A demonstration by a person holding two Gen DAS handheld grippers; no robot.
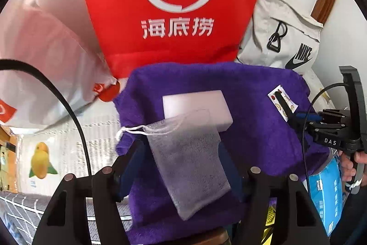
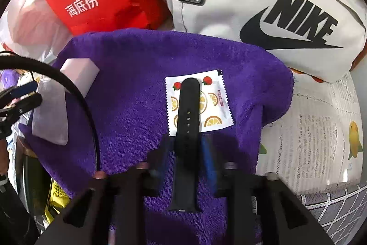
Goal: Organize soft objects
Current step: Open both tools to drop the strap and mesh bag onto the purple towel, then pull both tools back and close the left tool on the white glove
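A purple towel [image 1: 252,95] lies spread out, with a white sponge block [image 1: 195,105] on it. A translucent mesh drawstring pouch [image 1: 188,160] lies slanted over the block's near edge. My left gripper [image 1: 180,148] stands open around the pouch, its pads apart from it. In the right wrist view a black watch strap [image 2: 188,107] lies lengthwise across a fruit-printed sachet [image 2: 215,107] on the towel [image 2: 128,75]. My right gripper [image 2: 186,144] is open, its fingers on either side of the strap with a gap on each side.
A red bag [image 1: 174,4] and a grey Nike bag [image 2: 275,4] stand behind the towel. A white plastic bag [image 1: 45,49] is at the left. A printed sheet with a parrot [image 2: 321,130] and a grey checked cloth [image 2: 339,206] lie right of the towel. A blue pack [image 1: 328,190] sits nearby.
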